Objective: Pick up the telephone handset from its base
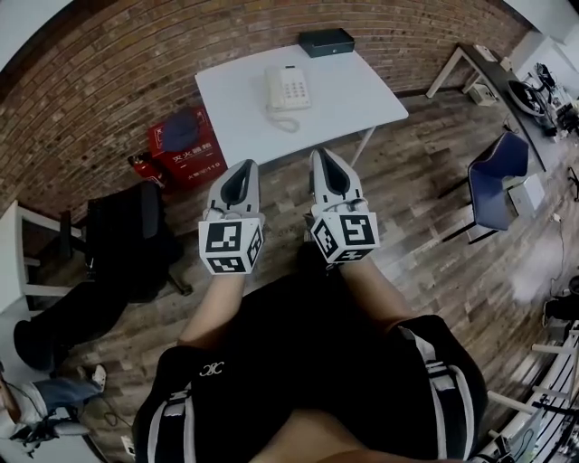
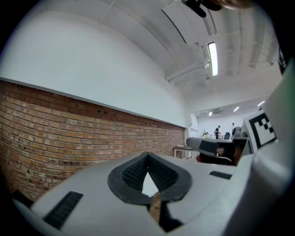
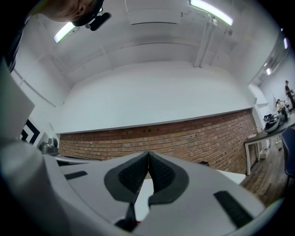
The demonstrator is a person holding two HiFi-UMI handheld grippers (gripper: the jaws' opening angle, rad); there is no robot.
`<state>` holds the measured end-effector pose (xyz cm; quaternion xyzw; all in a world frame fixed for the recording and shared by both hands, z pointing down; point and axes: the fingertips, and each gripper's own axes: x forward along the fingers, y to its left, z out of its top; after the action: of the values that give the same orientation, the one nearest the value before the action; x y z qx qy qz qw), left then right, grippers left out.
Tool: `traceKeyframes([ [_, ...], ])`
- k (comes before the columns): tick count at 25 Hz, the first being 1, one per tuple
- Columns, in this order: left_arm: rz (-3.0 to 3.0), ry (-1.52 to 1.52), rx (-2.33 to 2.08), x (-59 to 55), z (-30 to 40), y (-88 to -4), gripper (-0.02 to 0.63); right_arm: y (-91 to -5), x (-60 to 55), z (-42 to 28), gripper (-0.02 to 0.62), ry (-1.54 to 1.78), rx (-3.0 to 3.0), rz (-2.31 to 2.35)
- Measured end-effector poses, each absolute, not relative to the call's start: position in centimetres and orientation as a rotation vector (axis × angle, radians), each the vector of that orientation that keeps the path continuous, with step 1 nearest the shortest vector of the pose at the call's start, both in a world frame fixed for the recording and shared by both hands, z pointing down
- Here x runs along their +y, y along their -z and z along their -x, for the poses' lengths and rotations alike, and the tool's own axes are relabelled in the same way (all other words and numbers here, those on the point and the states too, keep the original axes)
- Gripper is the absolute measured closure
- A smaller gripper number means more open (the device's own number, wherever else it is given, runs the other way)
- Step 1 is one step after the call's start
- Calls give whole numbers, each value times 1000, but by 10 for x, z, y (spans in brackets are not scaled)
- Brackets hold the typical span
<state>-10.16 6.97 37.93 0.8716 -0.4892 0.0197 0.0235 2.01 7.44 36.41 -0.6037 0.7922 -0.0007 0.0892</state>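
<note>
A white rectangular table is the landmark. Short of its near edge, the left gripper and right gripper hang side by side, both clenched on nothing. Mid-table sits a cream push-button telephone, with its cream handset lying in the base's cradle.

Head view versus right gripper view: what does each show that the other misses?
Head view only: the telephone with its handset seated, the black box, the red box. Right gripper view only: ceiling lights, and the right gripper shut, fingers touching, nothing between. Both: the brick wall and white table.
</note>
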Motion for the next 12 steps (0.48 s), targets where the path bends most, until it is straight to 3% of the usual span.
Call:
traceKeyframes([
  [12,-2681,-107,-1569,-34,95,-388,604,-375,-40,-30,596,27,2351,1747],
])
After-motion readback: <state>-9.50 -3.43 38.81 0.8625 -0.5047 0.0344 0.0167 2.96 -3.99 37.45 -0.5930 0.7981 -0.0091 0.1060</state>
